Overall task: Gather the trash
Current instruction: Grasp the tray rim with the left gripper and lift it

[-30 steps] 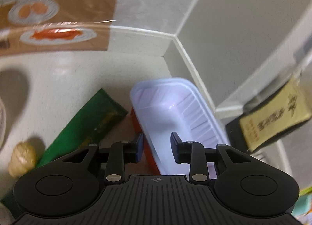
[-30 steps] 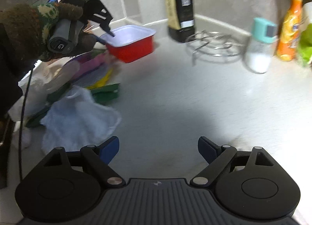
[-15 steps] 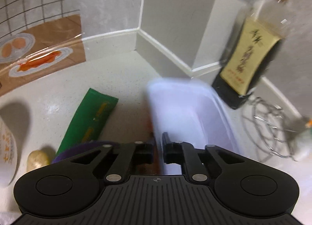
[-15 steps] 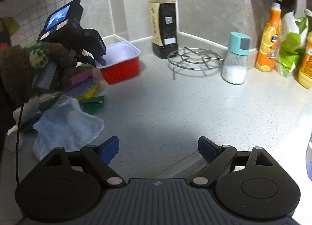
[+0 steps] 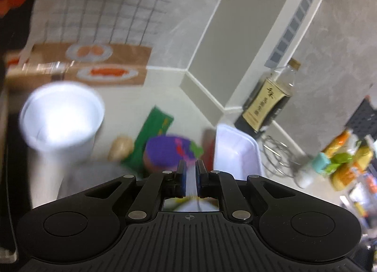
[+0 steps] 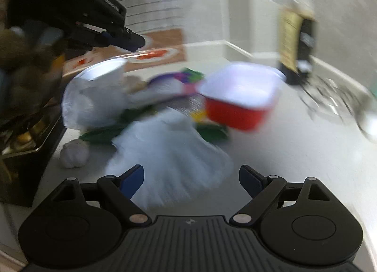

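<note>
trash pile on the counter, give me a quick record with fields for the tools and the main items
left tool: shut, raised above the pile, nothing seen in it
right tool: open, low, facing the white tissue
red tray: white inside, at the pile's right edge
white cup: at the left of the pile
other trash: green wrapper, purple lid
behind tray: dark sauce bottle
image quality: motion blurred
</note>
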The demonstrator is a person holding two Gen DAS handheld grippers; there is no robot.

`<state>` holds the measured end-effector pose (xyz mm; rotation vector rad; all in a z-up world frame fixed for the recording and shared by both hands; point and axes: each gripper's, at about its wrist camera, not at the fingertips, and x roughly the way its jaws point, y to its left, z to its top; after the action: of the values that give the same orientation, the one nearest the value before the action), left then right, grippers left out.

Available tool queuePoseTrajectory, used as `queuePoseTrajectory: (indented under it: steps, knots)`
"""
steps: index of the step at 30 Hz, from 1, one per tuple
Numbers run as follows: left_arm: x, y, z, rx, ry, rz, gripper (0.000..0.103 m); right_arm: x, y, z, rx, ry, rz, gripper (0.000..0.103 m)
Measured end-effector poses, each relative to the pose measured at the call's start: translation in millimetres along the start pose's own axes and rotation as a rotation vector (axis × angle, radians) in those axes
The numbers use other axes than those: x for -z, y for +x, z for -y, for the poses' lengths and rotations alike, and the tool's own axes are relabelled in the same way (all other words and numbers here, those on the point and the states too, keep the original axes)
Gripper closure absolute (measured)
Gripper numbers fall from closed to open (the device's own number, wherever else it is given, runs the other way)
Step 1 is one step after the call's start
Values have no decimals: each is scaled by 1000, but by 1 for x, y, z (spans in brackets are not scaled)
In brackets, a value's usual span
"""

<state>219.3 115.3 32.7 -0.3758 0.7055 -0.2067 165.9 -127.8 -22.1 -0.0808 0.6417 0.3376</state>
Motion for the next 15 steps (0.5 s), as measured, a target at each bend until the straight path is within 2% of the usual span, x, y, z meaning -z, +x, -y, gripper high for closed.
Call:
queuePoseTrajectory:
  steps: [3, 6, 8, 9, 10, 12, 15]
  knots:
    - [20, -18, -22, 54, -87, -13, 91, -15, 22, -19, -13, -88, 37, 14]
    - [36, -27, -41, 53, -147, -22, 91, -27, 53, -30, 2, -118, 3, 14]
    - [43, -26, -49, 40, -164, -37, 91, -30, 68, -28, -2, -82, -45, 29]
    - [45, -23, -51, 43, -172, -50, 90, -32, 71, -25, -12, -55, -77, 59]
    - [46, -20, -51, 49, -175, -61, 90, -32, 72, -21, -34, -22, -109, 82]
    - [47, -10, -46, 72, -166, -83, 89, -28, 61, -9, -56, 42, -115, 93]
    - [46, 10, -28, 110, -141, -112, 88, -16, 33, 11, -18, 94, -82, 97]
